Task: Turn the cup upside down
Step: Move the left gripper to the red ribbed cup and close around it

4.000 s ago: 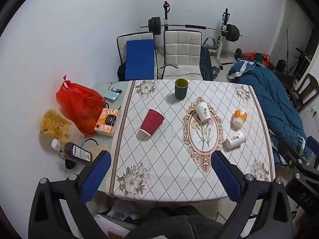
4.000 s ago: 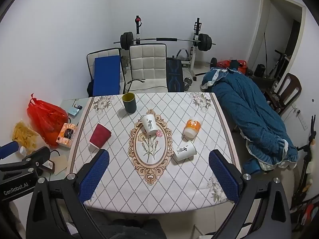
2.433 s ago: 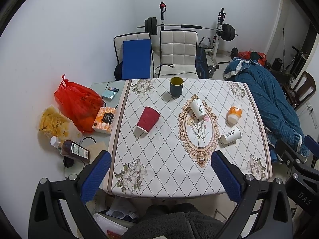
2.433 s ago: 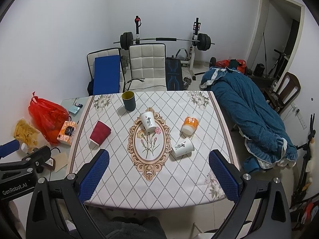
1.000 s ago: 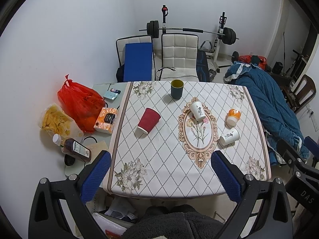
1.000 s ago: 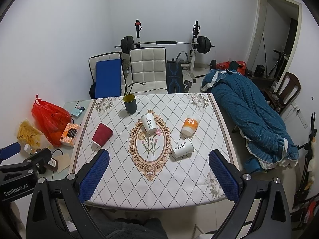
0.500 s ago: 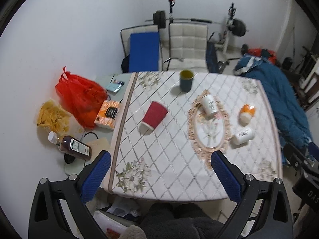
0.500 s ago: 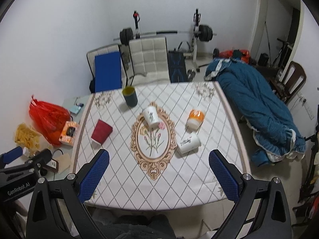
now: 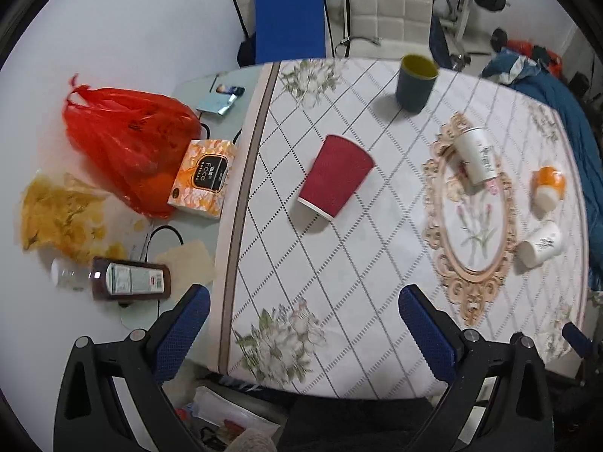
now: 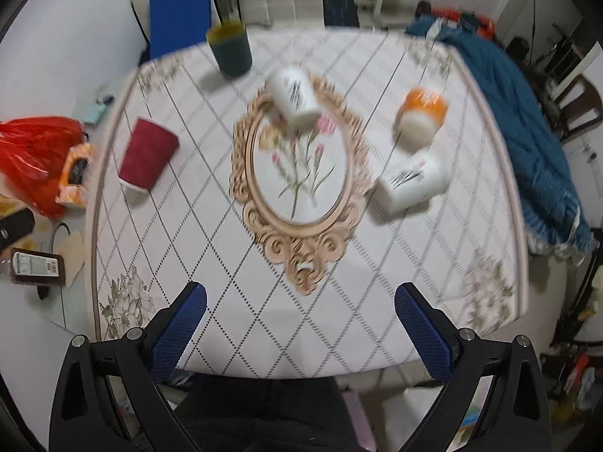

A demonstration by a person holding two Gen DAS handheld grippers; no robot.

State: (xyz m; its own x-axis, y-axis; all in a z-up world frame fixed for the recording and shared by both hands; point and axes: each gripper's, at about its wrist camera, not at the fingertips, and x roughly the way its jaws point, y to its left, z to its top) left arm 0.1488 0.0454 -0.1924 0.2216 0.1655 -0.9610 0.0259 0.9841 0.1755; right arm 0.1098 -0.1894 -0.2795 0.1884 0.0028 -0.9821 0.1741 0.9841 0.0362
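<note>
A dark green cup with a yellow inside point(image 9: 415, 83) point(image 10: 230, 49) stands upright at the far side of the table. A red paper cup point(image 9: 336, 176) point(image 10: 147, 154) stands mouth down at the left. A white printed cup point(image 9: 475, 154) point(image 10: 295, 97) sits on the oval medallion. Another white cup point(image 9: 541, 244) point(image 10: 413, 181) lies on its side at the right. An orange and white cup point(image 9: 548, 187) point(image 10: 422, 114) is beside it. My left gripper point(image 9: 304, 333) and my right gripper point(image 10: 300, 329) are open and empty above the table's near edge.
The table has a patterned white cloth point(image 9: 339, 263). Left of it are a red plastic bag point(image 9: 128, 139), an orange tissue box point(image 9: 205, 179), a brown bottle point(image 9: 130, 282) and a yellow bag point(image 9: 64, 218). A blue blanket point(image 10: 527, 120) hangs at the right. Chairs point(image 9: 388, 3) stand behind.
Both grippers have moved forward and down toward the table, so the cups look larger. The cups have not moved. Both grippers stay open.
</note>
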